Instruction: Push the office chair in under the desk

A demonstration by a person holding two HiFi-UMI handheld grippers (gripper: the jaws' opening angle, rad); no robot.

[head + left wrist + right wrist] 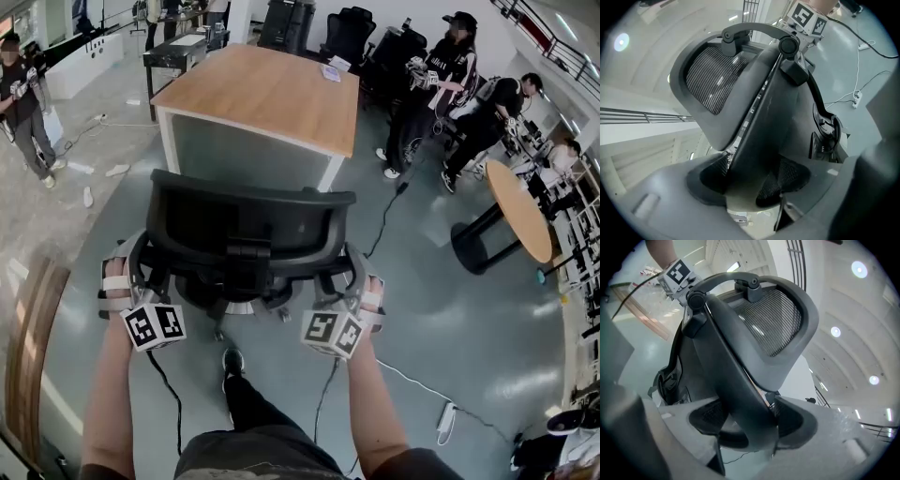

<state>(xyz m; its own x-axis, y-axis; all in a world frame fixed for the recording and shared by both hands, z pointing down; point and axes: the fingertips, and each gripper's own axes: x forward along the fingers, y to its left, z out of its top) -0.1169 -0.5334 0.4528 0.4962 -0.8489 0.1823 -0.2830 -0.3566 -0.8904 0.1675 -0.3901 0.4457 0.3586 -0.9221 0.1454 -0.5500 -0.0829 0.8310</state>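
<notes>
Holding the office chair point(248, 225) by its backrest, facing the wood-topped worktop point(262, 94).
At left, clamps the backrest's left edge between the left gripper's point(750, 174) wide-spread fingers point(712, 174); in the middle, stands the chair on the grey floor point(450, 319) just short of the worktop, back toward the person; at right, clamps the right edge likewise between the right gripper's point(747, 420) wide-spread fingers point(790, 420).

Bright even light, soft glare, fisheye edges, dark corners
</notes>
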